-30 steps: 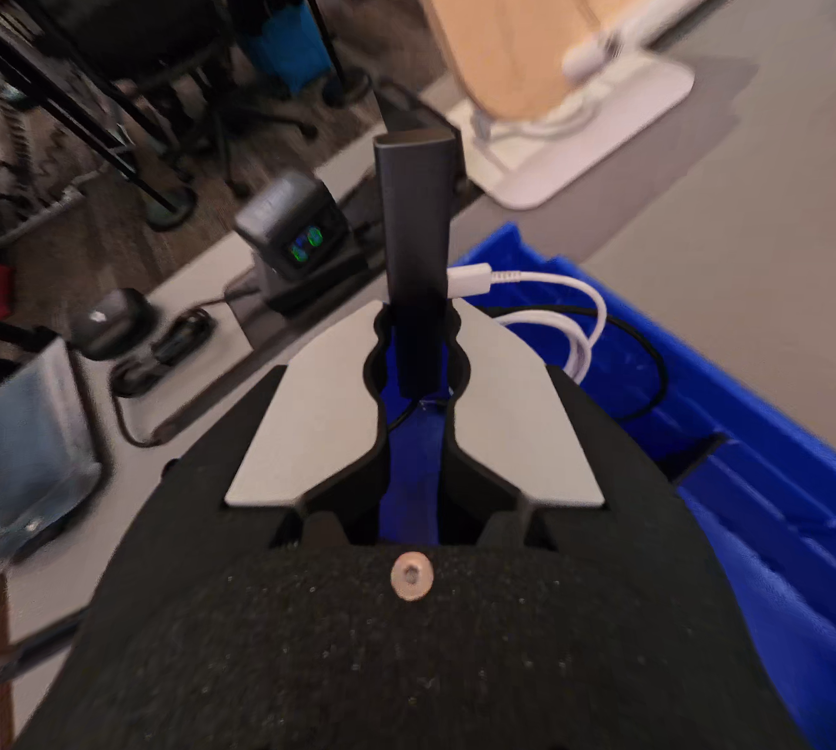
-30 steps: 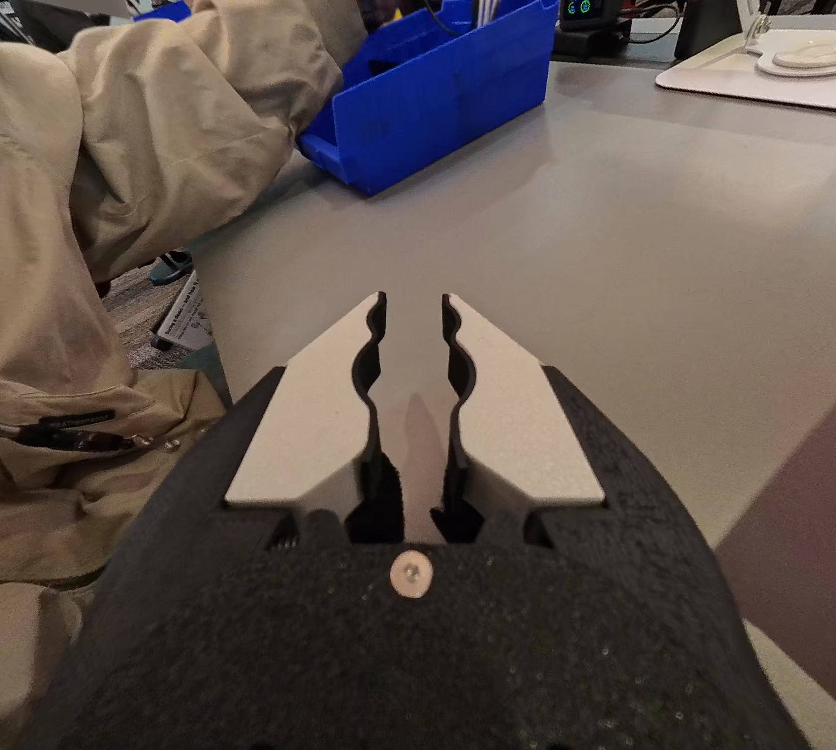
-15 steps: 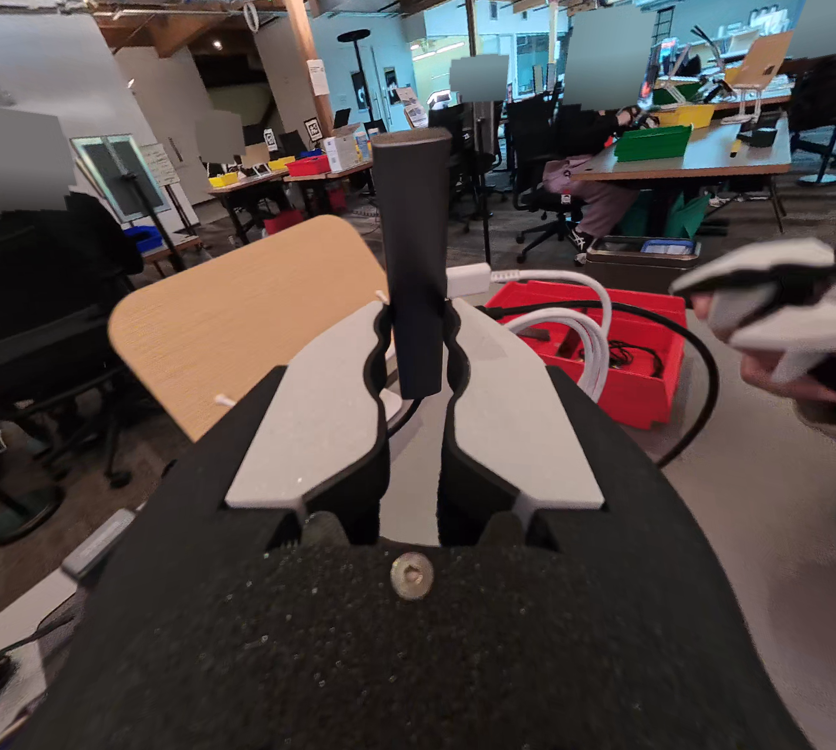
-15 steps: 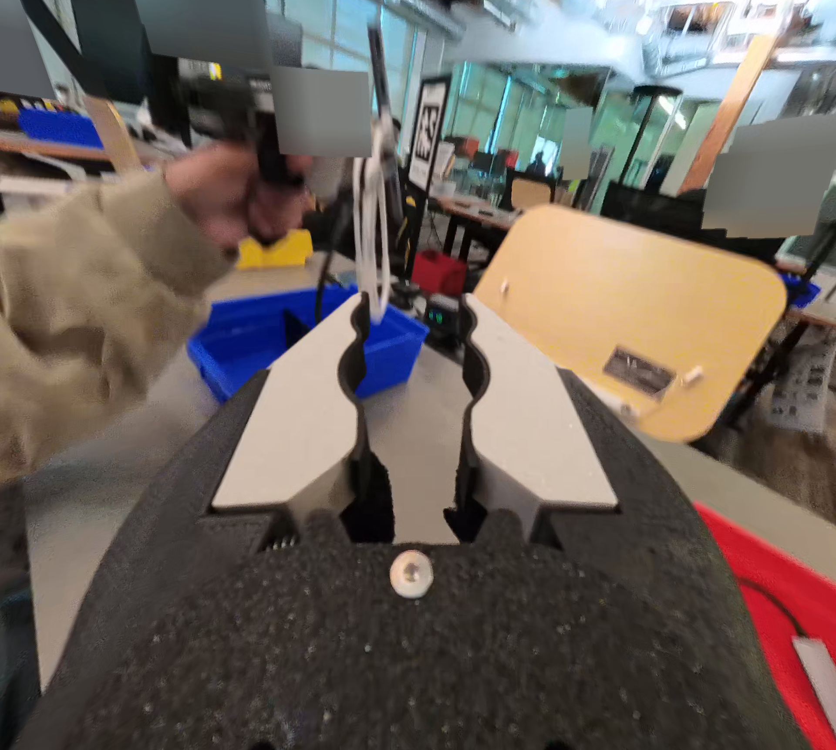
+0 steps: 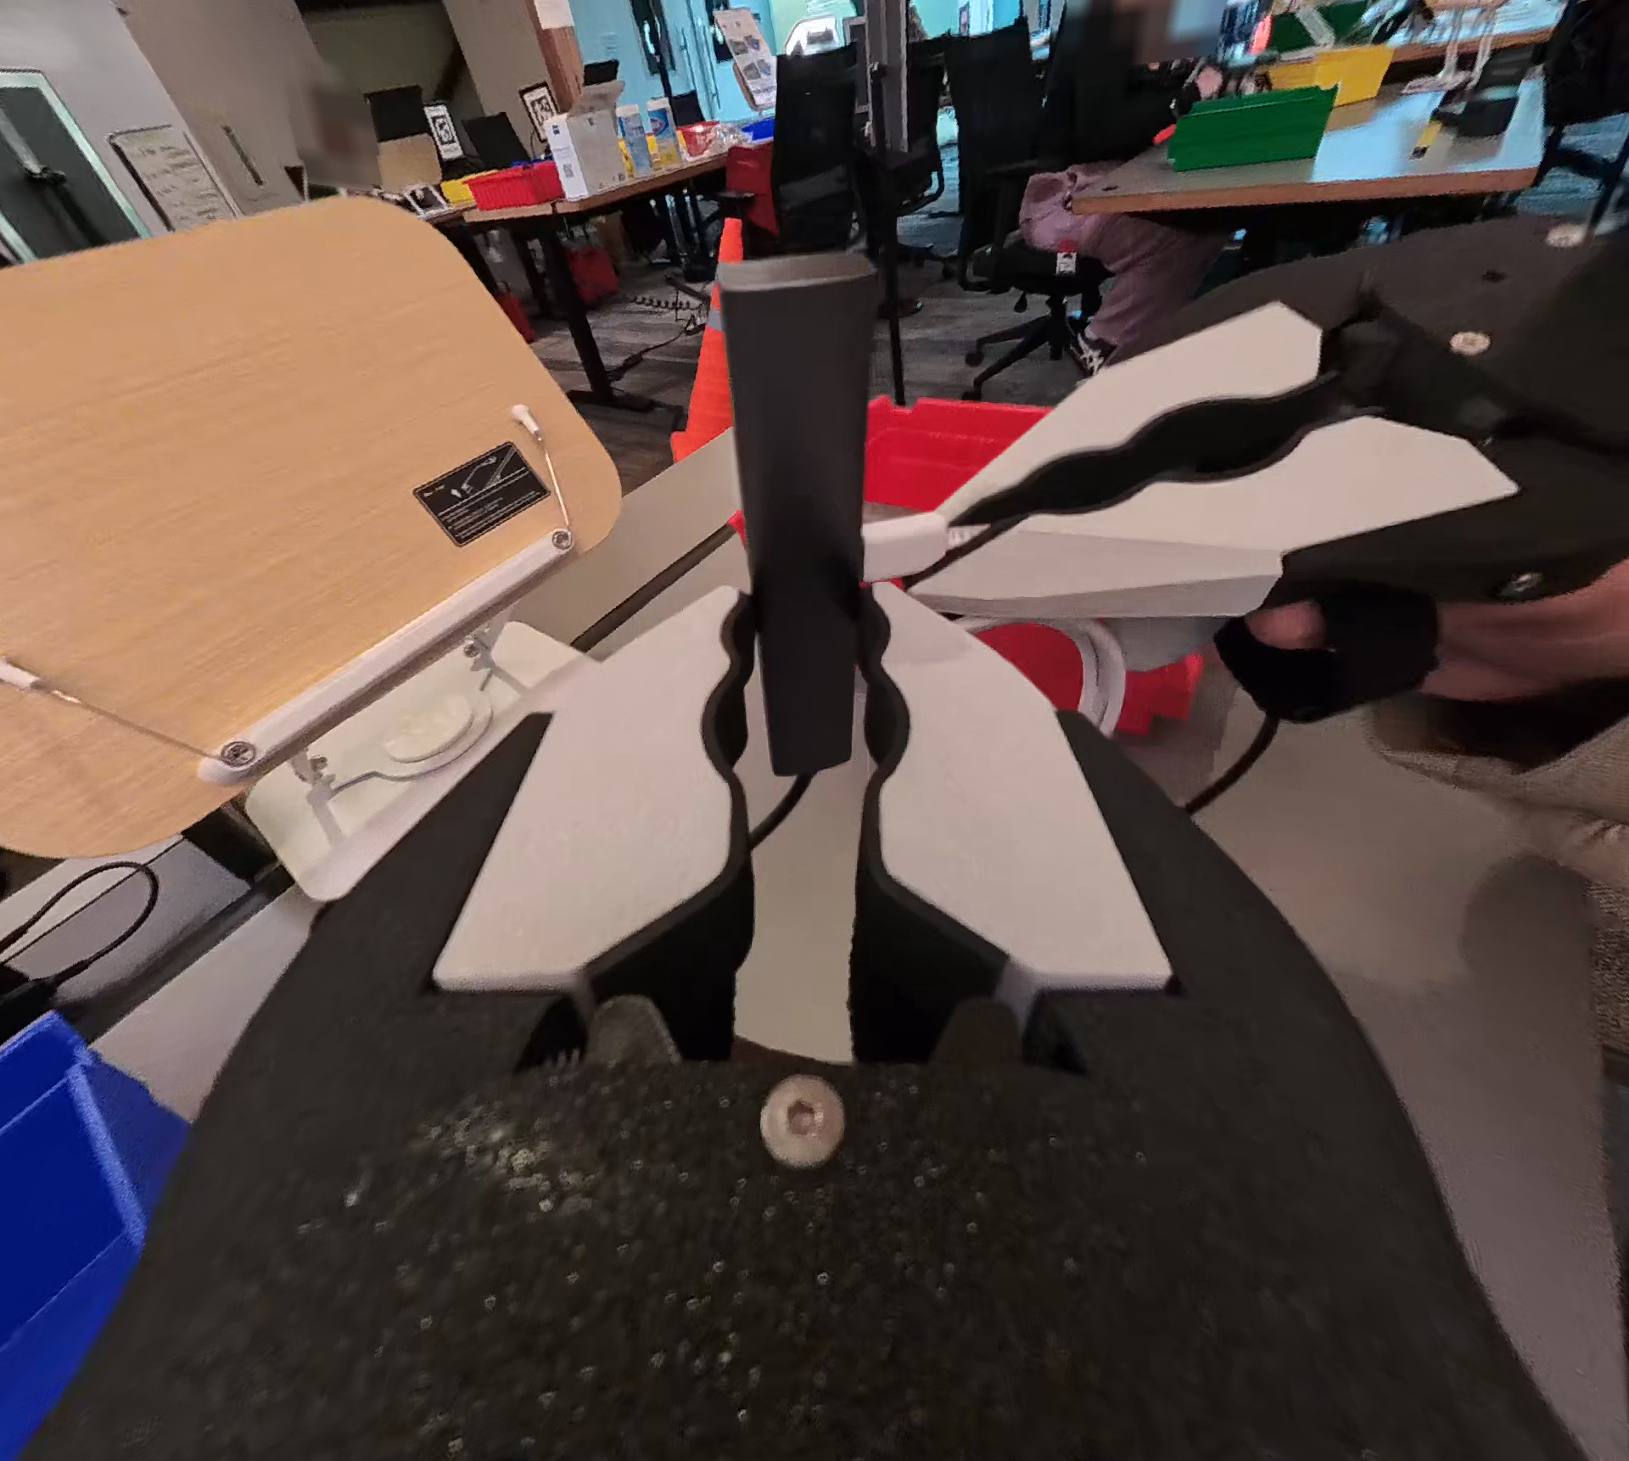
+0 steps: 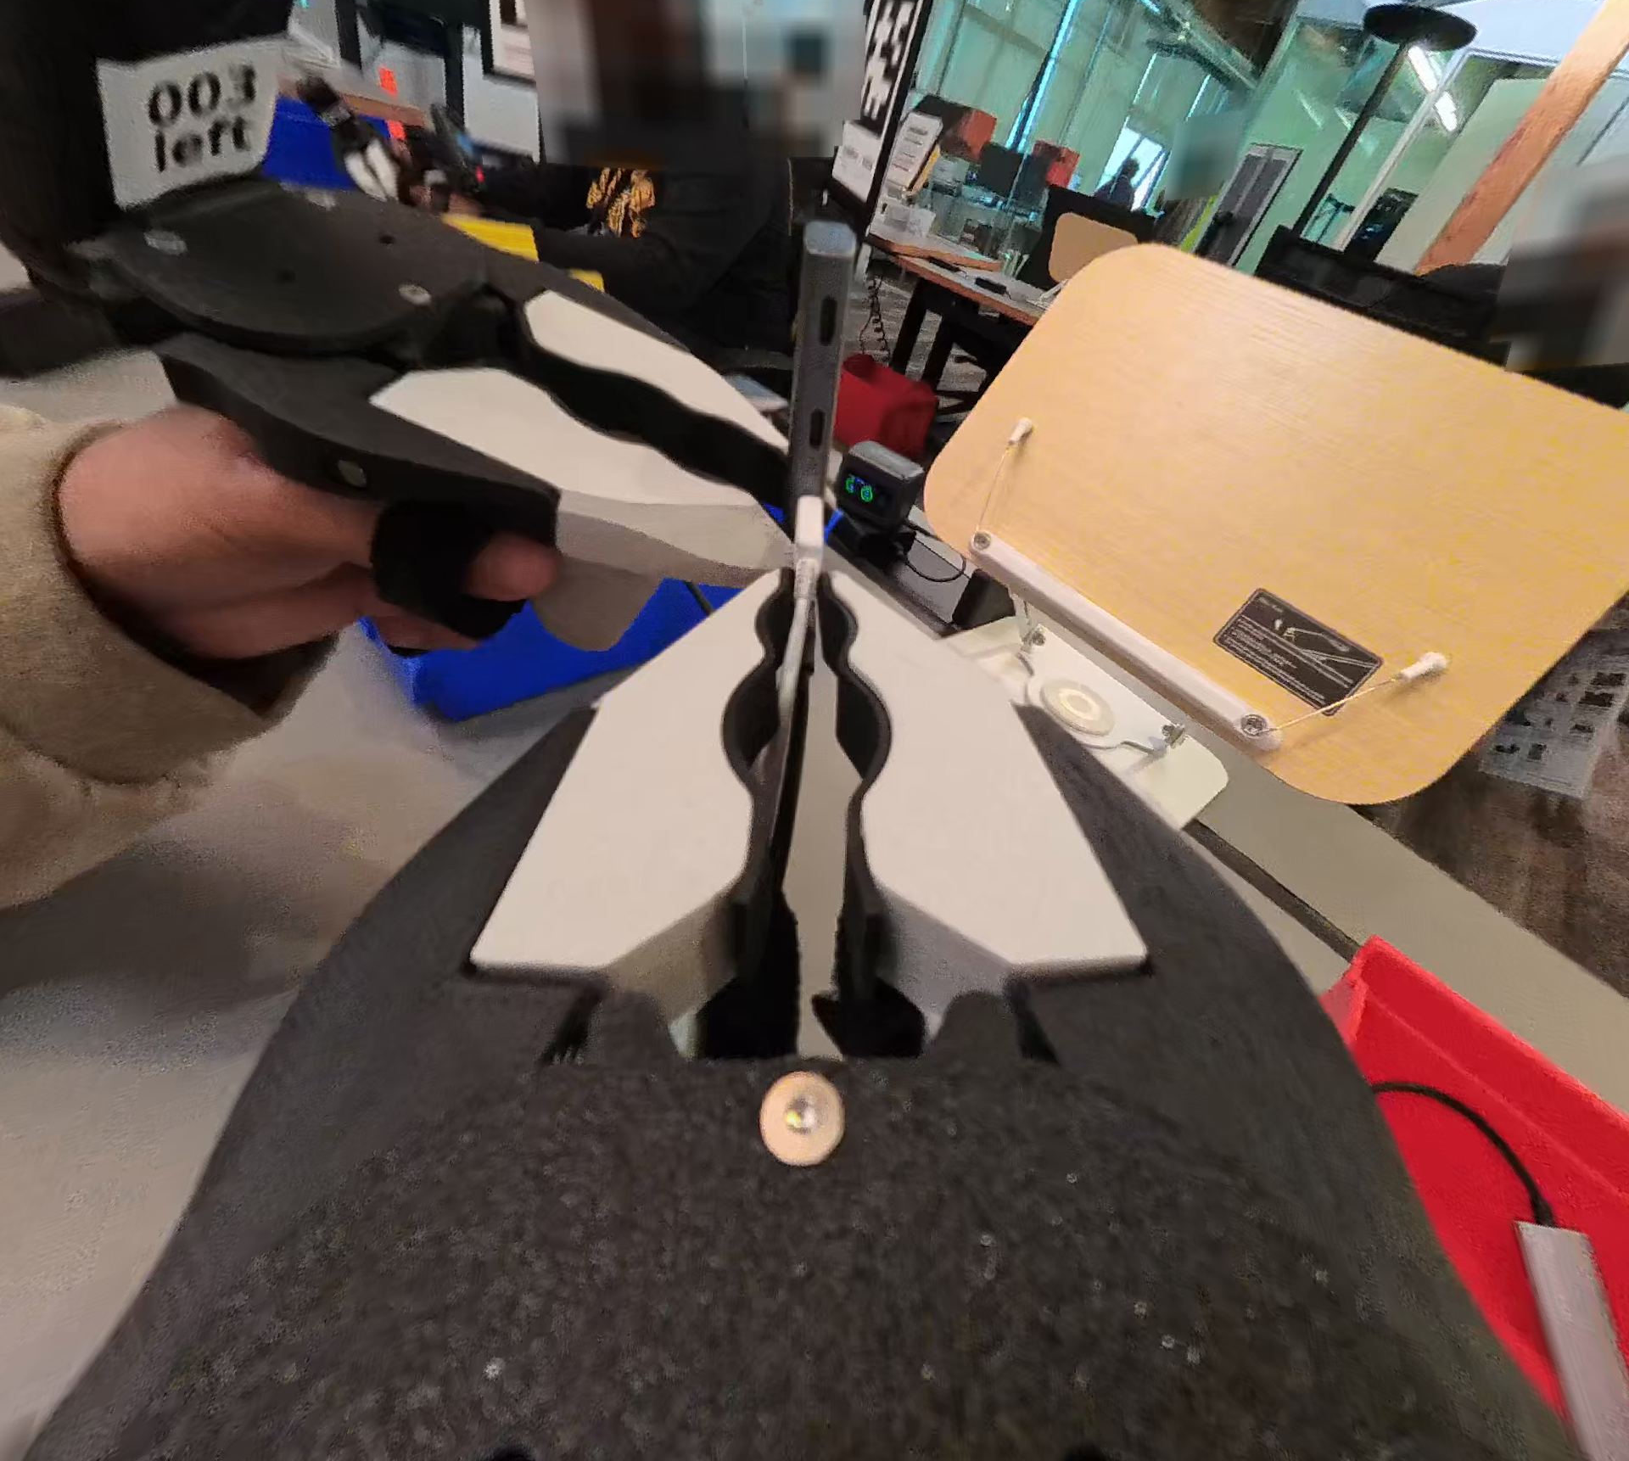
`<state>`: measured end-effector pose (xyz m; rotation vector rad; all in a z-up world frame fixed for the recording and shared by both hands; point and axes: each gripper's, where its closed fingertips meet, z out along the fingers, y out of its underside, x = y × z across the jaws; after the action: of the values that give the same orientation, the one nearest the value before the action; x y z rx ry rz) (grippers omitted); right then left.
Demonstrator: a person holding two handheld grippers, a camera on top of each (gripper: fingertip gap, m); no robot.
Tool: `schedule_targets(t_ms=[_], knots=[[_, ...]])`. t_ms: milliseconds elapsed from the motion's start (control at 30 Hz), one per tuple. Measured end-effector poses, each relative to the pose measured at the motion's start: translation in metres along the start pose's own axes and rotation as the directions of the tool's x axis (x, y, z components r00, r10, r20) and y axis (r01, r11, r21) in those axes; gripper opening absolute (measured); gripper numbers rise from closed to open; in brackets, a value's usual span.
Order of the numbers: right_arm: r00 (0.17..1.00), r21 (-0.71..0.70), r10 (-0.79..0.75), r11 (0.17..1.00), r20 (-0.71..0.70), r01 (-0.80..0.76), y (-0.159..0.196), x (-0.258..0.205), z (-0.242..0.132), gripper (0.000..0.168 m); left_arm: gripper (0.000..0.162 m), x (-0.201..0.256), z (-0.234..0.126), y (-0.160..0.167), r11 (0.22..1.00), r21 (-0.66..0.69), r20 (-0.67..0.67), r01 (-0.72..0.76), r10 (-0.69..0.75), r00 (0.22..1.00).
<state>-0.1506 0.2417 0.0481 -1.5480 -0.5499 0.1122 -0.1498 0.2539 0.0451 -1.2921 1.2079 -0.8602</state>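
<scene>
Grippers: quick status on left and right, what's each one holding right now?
Left gripper: shut on the dark gray slab-shaped device, held upright.
Right gripper: shut on the white cable by its plug at the device's side.

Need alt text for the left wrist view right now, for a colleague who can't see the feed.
The left tongs grip a dark grey slab-shaped device upright, while the right tongs reach in from the right, closed on the white plug at the device's side. Behind are a red bin, a tilted wooden board on a white stand and a grey table.
</scene>
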Motion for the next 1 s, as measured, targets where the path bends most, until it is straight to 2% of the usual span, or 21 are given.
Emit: schedule_targets(t_ms=[100, 167, 233, 333, 400, 500, 733, 833, 1000], knots=[[0.990, -0.090, -0.143, 0.986, 0.013, 0.144, 0.015, 0.004, 0.002, 0.003, 0.016, -0.002, -0.005, 0.012, 0.999, -0.032, 0.014, -0.038, 0.038, 0.999], [0.945, -0.145, -0.326, 0.935, 0.004, 0.323, 0.024, 0.008, 0.001, 0.003, 0.022, -0.001, -0.015, 0.016, 0.997, -0.020, 0.002, -0.072, 0.072, 0.997], [0.842, -0.185, -0.539, 0.825, 0.028, 0.534, 0.032, 0.004, -0.001, 0.003, 0.043, 0.005, -0.021, 0.032, 0.982, -0.110, -0.052, -0.153, 0.148, 0.988], [0.633, -0.221, -0.770, 0.605, 0.081, 0.765, 0.046, -0.006, -0.002, 0.003, 0.045, 0.006, -0.029, 0.051, 0.913, -0.195, -0.075, -0.357, 0.350, 0.934], [0.579, -0.217, -0.805, 0.547, 0.131, 0.809, 0.055, -0.014, -0.001, 0.003, 0.039, 0.008, -0.032, 0.066, 0.819, -0.250, -0.129, -0.516, 0.500, 0.856], [0.562, -0.180, -0.808, 0.534, 0.176, 0.826, 0.061, -0.028, 0.001, 0.003, 0.033, 0.012, -0.033, 0.077, 0.715, -0.278, -0.172, -0.642, 0.620, 0.765], [0.587, -0.091, -0.773, 0.584, 0.241, 0.807, 0.055, -0.057, 0.000, 0.003, 0.017, 0.027, -0.031, 0.083, 0.623, -0.175, -0.204, -0.763, 0.735, 0.647], [0.609, -0.082, -0.749, 0.611, 0.262, 0.787, 0.057, -0.059, -0.002, 0.003, 0.012, 0.028, -0.030, 0.082, 0.642, -0.162, -0.200, -0.749, 0.722, 0.662], [0.665, -0.094, -0.696, 0.669, 0.271, 0.738, 0.057, -0.057, -0.004, 0.003, 0.010, 0.029, -0.027, 0.083, 0.626, -0.161, -0.179, -0.763, 0.742, 0.646]])
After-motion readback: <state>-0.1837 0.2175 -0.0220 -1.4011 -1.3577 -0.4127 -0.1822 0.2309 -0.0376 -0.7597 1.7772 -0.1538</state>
